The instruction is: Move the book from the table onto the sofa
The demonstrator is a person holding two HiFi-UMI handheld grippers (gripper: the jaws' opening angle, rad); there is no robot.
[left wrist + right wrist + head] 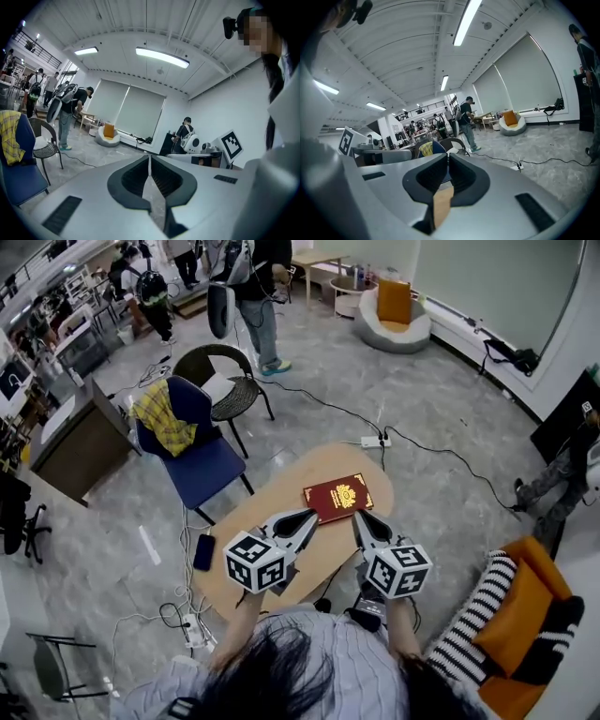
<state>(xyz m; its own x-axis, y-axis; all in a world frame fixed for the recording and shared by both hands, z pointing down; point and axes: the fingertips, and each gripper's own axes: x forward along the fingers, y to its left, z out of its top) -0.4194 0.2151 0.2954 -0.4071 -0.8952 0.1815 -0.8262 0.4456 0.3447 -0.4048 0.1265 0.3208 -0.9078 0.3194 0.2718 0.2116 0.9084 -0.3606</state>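
Red-covered, with a gold emblem on its face, the flat rectangular book [338, 497] lies closed on the far half of the oval light-wood table [281, 486]. It is well apart from the orange upholstered sofa [514, 613] at the lower right of the head view. A black-and-white striped cushion [476, 618] leans on the sofa's near side.

The left gripper [311, 516], grey with a marker cube at its back, points at the book's near left corner. The right gripper [358, 516] points at the book's near right edge. Both tips sit just beside the book. The head view does not settle whether either one touches it.

In the left gripper view, the left gripper [149, 159] has its jaws pressed together with nothing between them. In the right gripper view, the right gripper [447, 157] is likewise clenched and empty. Only a strip of the wooden tabletop shows below its pads.

A slim black phone [203, 551] lies on the table's near left end, apart from the book. Left of the table stands a blue padded chair [202, 460] with a yellow plaid cloth [165, 418] draped over its back. A black round wicker chair [225, 381] stands behind it. A white power strip [375, 441] lies on the grey floor beyond the table, with cables running from it.
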